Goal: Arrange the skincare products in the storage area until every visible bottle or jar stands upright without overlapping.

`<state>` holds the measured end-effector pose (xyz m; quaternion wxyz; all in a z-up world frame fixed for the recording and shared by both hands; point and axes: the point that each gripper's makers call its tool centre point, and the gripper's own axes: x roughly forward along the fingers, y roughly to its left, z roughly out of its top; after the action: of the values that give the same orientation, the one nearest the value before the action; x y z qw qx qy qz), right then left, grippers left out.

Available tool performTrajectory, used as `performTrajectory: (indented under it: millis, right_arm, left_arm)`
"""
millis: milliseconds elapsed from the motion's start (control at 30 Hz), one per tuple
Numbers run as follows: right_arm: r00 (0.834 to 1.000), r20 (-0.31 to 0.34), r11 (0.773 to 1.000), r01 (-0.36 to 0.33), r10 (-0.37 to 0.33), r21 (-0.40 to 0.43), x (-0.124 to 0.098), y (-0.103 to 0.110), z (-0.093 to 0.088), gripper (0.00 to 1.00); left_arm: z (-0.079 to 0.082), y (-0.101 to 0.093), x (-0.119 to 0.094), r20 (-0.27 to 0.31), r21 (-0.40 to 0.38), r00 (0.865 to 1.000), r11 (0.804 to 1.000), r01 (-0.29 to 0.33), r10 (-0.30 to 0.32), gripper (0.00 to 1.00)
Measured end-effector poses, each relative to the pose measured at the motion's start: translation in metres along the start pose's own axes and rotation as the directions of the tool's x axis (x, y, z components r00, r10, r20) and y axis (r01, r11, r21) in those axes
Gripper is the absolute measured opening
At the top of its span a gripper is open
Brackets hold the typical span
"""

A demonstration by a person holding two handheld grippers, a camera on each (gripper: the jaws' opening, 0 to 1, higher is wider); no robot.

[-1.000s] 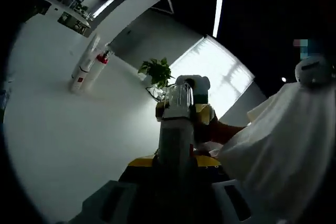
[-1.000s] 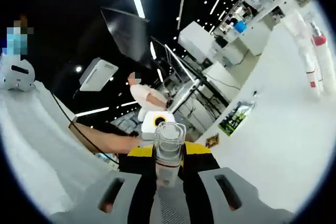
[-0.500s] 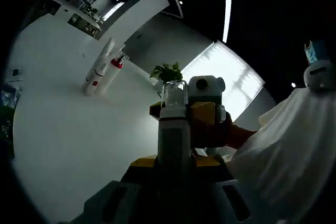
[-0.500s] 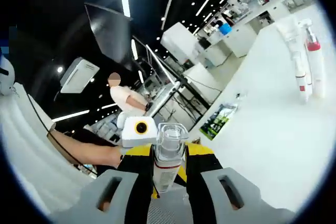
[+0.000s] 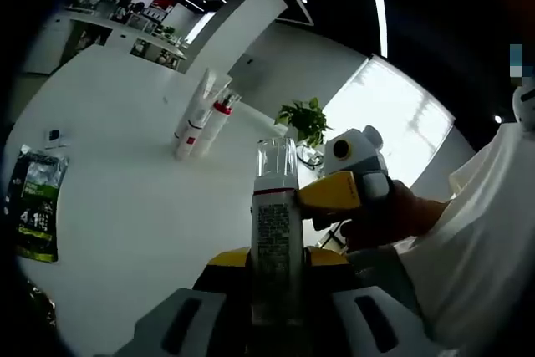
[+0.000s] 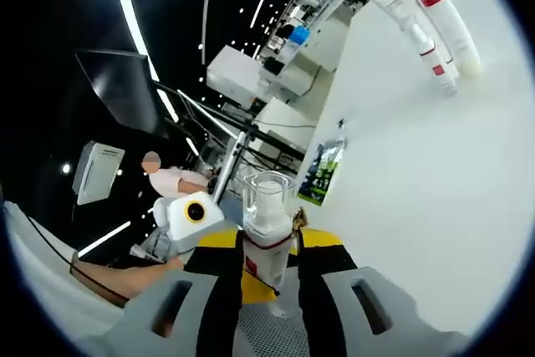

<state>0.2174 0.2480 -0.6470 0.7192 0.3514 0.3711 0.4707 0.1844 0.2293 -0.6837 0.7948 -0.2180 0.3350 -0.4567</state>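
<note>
In the left gripper view the left gripper (image 5: 276, 323) is clenched on a bottle (image 5: 277, 240), which stands up between its jaws with a clear cap on top, a red band under the cap and fine print down its white body. In the right gripper view the right gripper (image 6: 272, 307) also has its jaws closed on a bottle (image 6: 266, 236) with a clear cap and white body, so each gripper appears to grip the same bottle from opposite sides. The right gripper (image 5: 351, 186), yellow and grey, shows just right of the bottle in the left gripper view, held by a hand (image 5: 389, 215) coming out of a white sleeve (image 5: 481, 248). The left gripper (image 6: 191, 221) shows just left of the bottle in the right gripper view.

Against a second ago, both views have swung. The white table (image 5: 125, 198) now takes up more of the left gripper view, and a green packet (image 5: 33, 206) has come into sight at its left edge. The two tubes (image 5: 201, 114) lying far off on the table now sit closer to the middle of that view. The plant (image 5: 303, 120) now stands right behind the bottle cap. In the right gripper view the tubes (image 6: 439, 27) have slid up to the top right, the green packet (image 6: 319, 171) lies just right of the bottle, and the right gripper's partner has moved from behind the bottle to its left.
</note>
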Motion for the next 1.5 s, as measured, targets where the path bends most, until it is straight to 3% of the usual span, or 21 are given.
performTrajectory:
  millis: [400, 533, 700, 733, 833, 900, 967, 1033, 1067, 1133, 1200, 1233, 1267, 1300, 1333, 1400, 1433, 1500]
  right_arm:
    - [1.0, -0.029, 0.987, 0.0, -0.004, -0.164, -0.004, -0.001, -0.006, 0.19]
    - [0.999, -0.031, 0.972, 0.015, -0.023, -0.233, -0.007, -0.004, -0.003, 0.19]
    - [1.0, 0.002, 0.961, 0.027, -0.028, -0.276, -0.015, -0.009, 0.013, 0.19]
    - [0.999, 0.009, 0.956, 0.034, -0.032, -0.29, -0.016, -0.01, 0.016, 0.19]
    - [0.997, 0.024, 0.94, 0.081, -0.077, -0.331, -0.024, -0.021, 0.03, 0.19]
    - [0.995, 0.037, 0.931, 0.095, -0.088, -0.351, -0.027, -0.025, 0.037, 0.19]
    - [0.994, 0.053, 0.924, 0.105, -0.092, -0.367, -0.032, -0.029, 0.047, 0.19]
    - [0.992, 0.067, 0.914, 0.129, -0.111, -0.384, -0.037, -0.034, 0.056, 0.19]
    - [0.988, 0.076, 0.903, 0.152, -0.132, -0.403, -0.04, -0.04, 0.061, 0.19]
    - [0.984, 0.086, 0.893, 0.18, -0.158, -0.413, -0.045, -0.048, 0.066, 0.19]
    - [0.981, 0.096, 0.897, 0.193, -0.168, -0.398, -0.049, -0.054, 0.07, 0.19]
    - [0.978, 0.109, 0.897, 0.207, -0.179, -0.391, -0.052, -0.058, 0.073, 0.19]
    - [0.976, 0.111, 0.895, 0.214, -0.185, -0.391, -0.053, -0.06, 0.075, 0.19]
    - [0.973, 0.121, 0.89, 0.23, -0.198, -0.395, -0.056, -0.064, 0.077, 0.19]
    - [0.97, 0.129, 0.887, 0.24, -0.205, -0.394, -0.058, -0.064, 0.078, 0.19]
    - [0.967, 0.143, 0.887, 0.251, -0.211, -0.387, -0.063, -0.068, 0.081, 0.2]
    - [0.962, 0.154, 0.879, 0.268, -0.224, -0.395, -0.066, -0.071, 0.083, 0.2]
    - [0.958, 0.163, 0.867, 0.284, -0.237, -0.409, -0.069, -0.077, 0.086, 0.2]
  left_arm:
    - [-0.011, 0.007, 0.008, -0.06, 0.037, 0.996, 0.997, -0.065, 0.067, 0.25]
    - [-0.02, 0.017, 0.004, -0.118, 0.041, 0.984, 0.99, -0.132, 0.136, 0.29]
    - [-0.014, 0.021, -0.001, -0.114, 0.066, 0.975, 0.981, -0.184, 0.191, 0.33]
    - [-0.014, 0.027, -0.004, -0.122, 0.087, 0.967, 0.973, -0.216, 0.225, 0.34]
    - [-0.027, 0.051, -0.022, -0.224, 0.156, 0.903, 0.928, -0.338, 0.367, 0.35]
    - [-0.027, 0.059, -0.03, -0.216, 0.217, 0.888, 0.907, -0.362, 0.406, 0.34]
    - [-0.031, 0.073, -0.043, -0.228, 0.262, 0.851, 0.871, -0.415, 0.473, 0.34]
    - [-0.031, 0.093, -0.064, -0.209, 0.354, 0.775, 0.785, -0.509, 0.597, 0.25]
    - [-0.033, 0.099, -0.07, -0.201, 0.382, 0.751, 0.756, -0.531, 0.629, 0.23]
    - [-0.038, 0.098, -0.07, -0.203, 0.388, 0.738, 0.744, -0.543, 0.644, 0.23]
    - [-0.034, 0.092, -0.057, -0.159, 0.454, 0.771, 0.739, -0.498, 0.617, 0.23]
    - [-0.036, 0.09, -0.052, -0.153, 0.506, 0.778, 0.724, -0.469, 0.61, 0.23]
    - [-0.041, 0.091, -0.051, -0.176, 0.539, 0.774, 0.717, -0.441, 0.608, 0.23]
    - [-0.049, 0.095, -0.055, -0.231, 0.554, 0.749, 0.716, -0.424, 0.622, 0.22]
    - [-0.051, 0.097, -0.057, -0.24, 0.539, 0.742, 0.722, -0.434, 0.626, 0.21]
    - [-0.052, 0.1, -0.056, -0.248, 0.516, 0.744, 0.735, -0.44, 0.62, 0.21]
    - [-0.053, 0.102, -0.057, -0.257, 0.524, 0.733, 0.728, -0.442, 0.63, 0.21]
    - [-0.056, 0.103, -0.057, -0.265, 0.534, 0.728, 0.725, -0.436, 0.633, 0.21]
